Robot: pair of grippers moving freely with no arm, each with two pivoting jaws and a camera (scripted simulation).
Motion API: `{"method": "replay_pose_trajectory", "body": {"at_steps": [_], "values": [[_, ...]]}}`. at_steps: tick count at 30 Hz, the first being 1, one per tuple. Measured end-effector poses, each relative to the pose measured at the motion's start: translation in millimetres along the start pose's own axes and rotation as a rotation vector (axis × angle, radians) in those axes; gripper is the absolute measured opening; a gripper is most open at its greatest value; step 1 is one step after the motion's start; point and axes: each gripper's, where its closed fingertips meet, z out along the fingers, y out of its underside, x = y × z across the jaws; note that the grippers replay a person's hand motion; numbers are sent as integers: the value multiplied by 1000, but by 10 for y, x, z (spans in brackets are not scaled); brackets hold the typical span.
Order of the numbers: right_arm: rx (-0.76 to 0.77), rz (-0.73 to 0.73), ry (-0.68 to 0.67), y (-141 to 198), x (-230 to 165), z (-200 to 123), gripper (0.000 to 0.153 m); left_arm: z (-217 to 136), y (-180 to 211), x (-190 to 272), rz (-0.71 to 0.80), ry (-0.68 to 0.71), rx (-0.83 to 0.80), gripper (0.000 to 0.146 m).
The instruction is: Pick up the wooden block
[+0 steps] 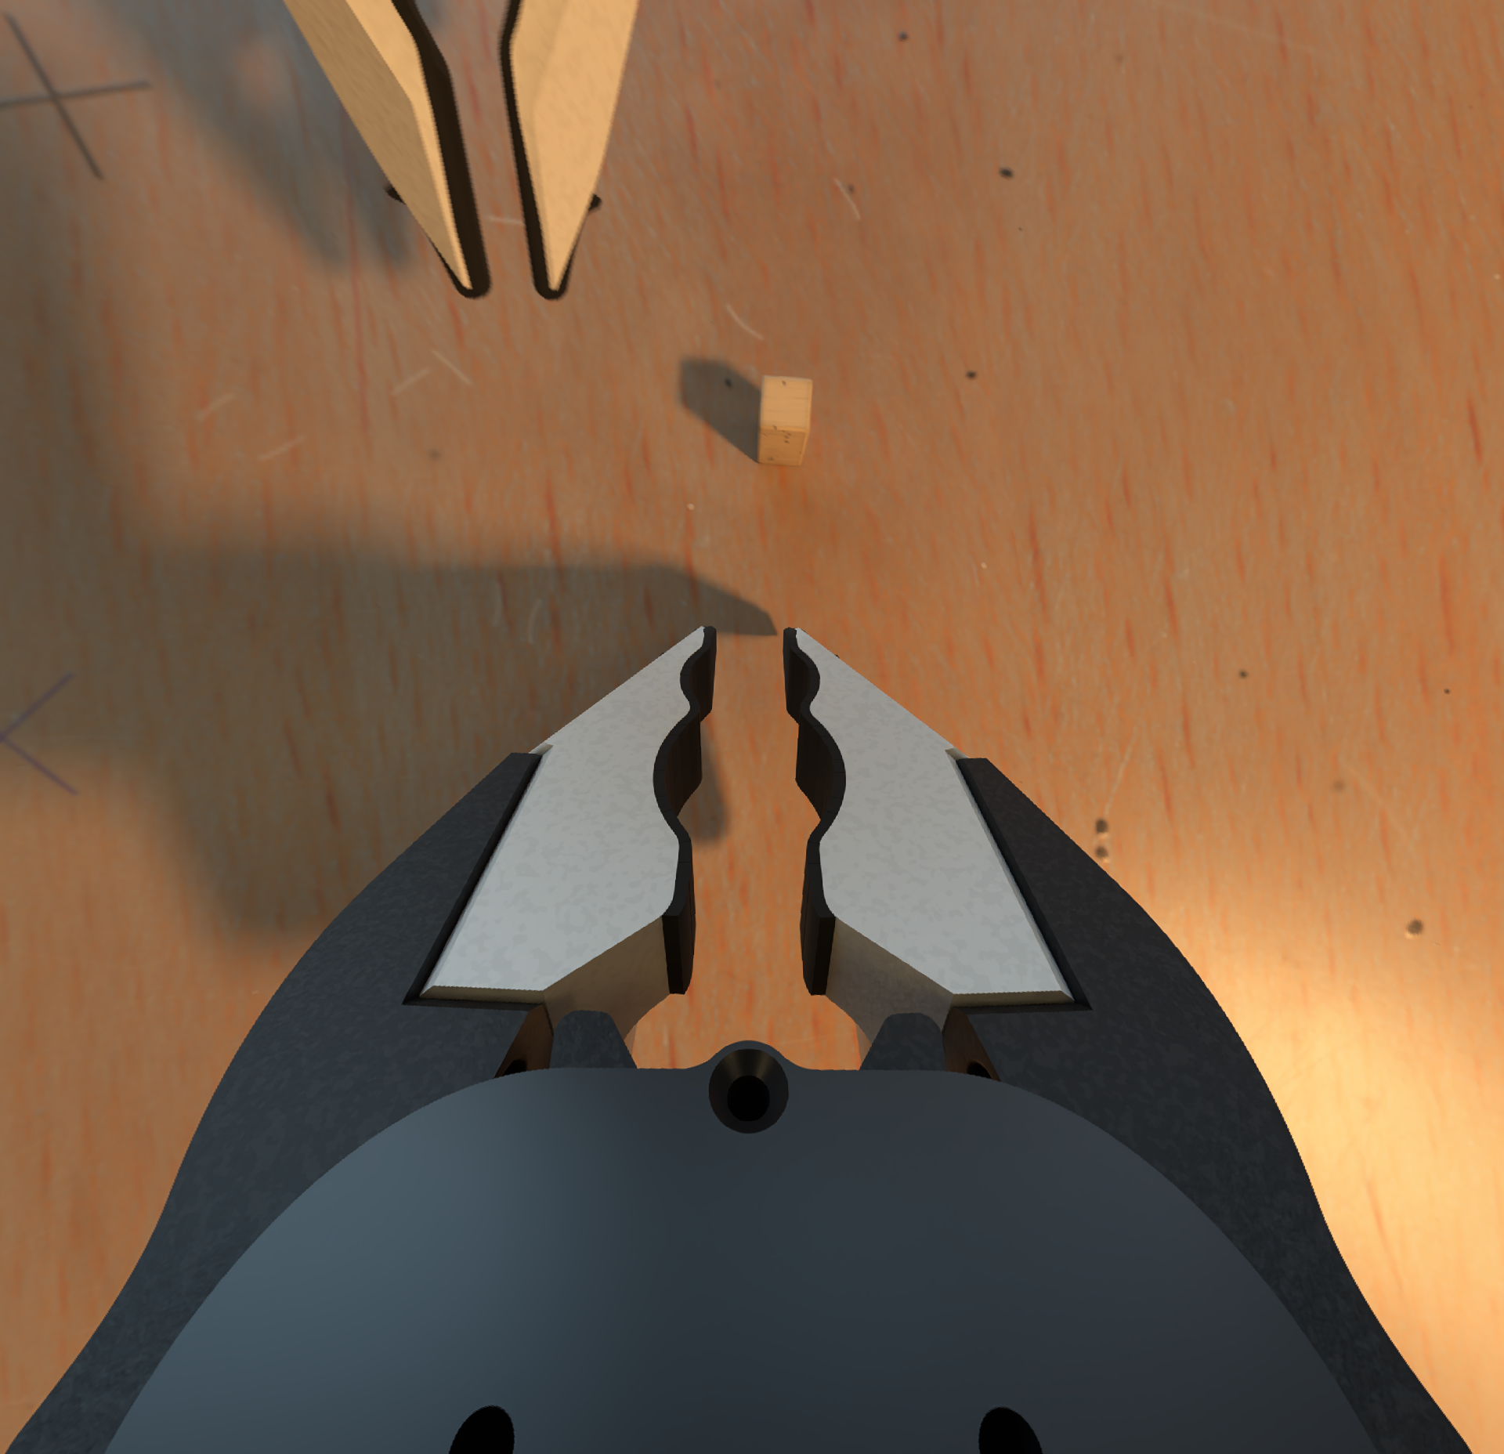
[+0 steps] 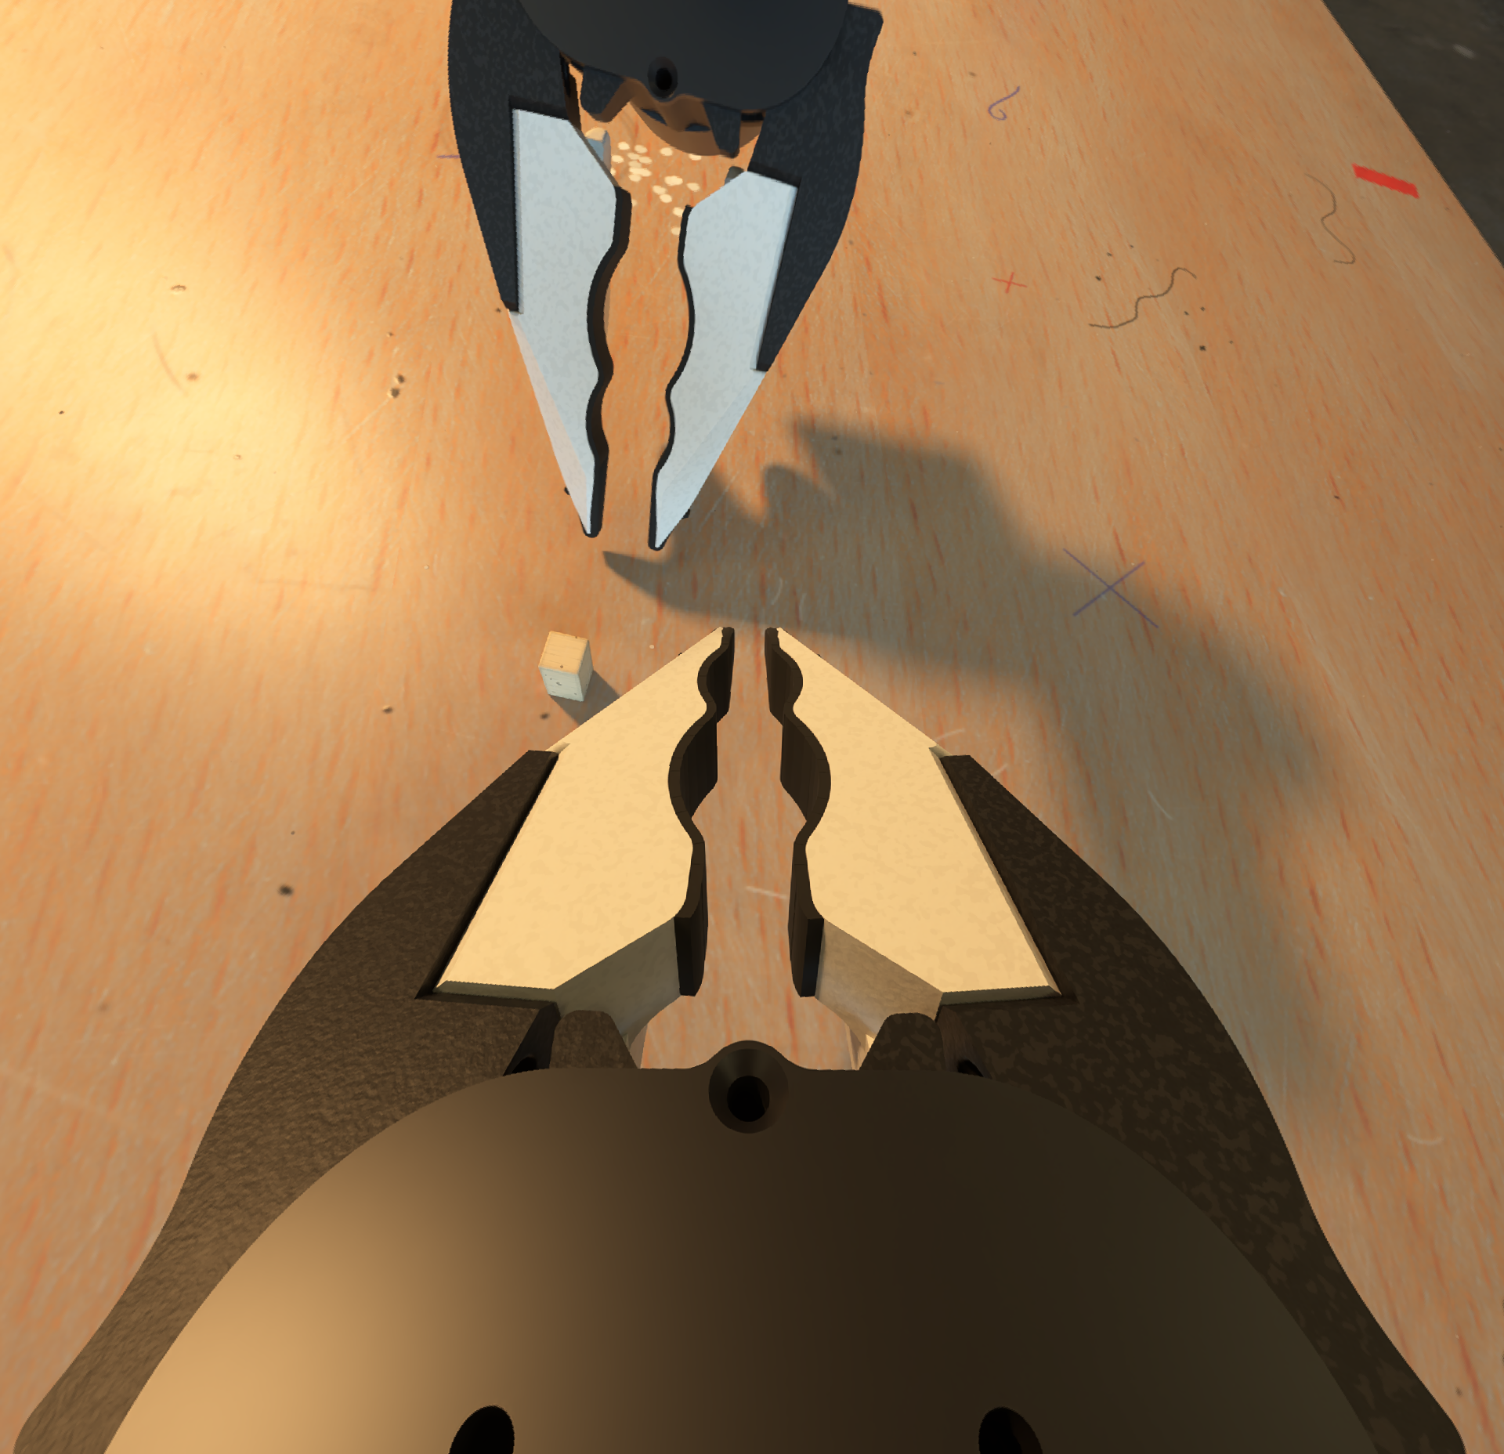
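Resting on the wooden tabletop (image 1: 1139,357), the wooden block (image 1: 785,420) stands free of both grippers, untouched and casting a short shadow to its left in the left wrist view.

Left gripper (image 1: 749,632): the two white fingers with dark wavy pads are parted by a narrow gap, and nothing sits between them. The block lies ahead of its fingertips, slightly to the right of their line, well clear of contact. In the right wrist view this gripper (image 2: 625,540) appears at the top, tips pointing down toward the table, with the same narrow empty gap.

Right gripper (image 2: 749,632): the jaws are likewise slightly parted and empty, gripping nothing. The block (image 2: 566,666) sits just beside its left finger (image 2: 602,829), near the tip, outside the gap; contact cannot be confirmed. In the left wrist view this gripper (image 1: 511,288) enters from the top left, fingertips close to the table surface and apart from the block.

The block lies between the two opposed grippers, offset to one side of the line joining their tips. Pen marks, including a cross (image 2: 1111,589), and a red strip (image 2: 1385,180) mark the tabletop (image 2: 244,520).
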Motion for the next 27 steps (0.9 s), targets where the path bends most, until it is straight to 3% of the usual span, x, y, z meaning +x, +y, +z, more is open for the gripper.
{"method": "replay_pose_trajectory", "body": {"at_steps": [2, 6, 11, 15, 19, 27], "values": [[1, 0, 2, -2, 4, -2, 7, -49, -82, -53, 30, -48, 51, 16], [7, 0, 11, -14, 20, -15, 7, -260, -443, -99, 70, -105, 322, 16], [6, 3, 9, -12, 21, -19, 7, -382, -516, -264, -259, 115, 577, 1], [-9, -6, 18, -1, 31, -33, 7, -359, -399, -406, -309, 90, 559, 0], [-4, 5, 43, 4, 91, -82, 7, -187, -368, -263, -175, 46, 429, 1], [-2, 30, 97, 45, 217, -202, 7, 190, -417, 76, 73, -46, 168, 16]]}}
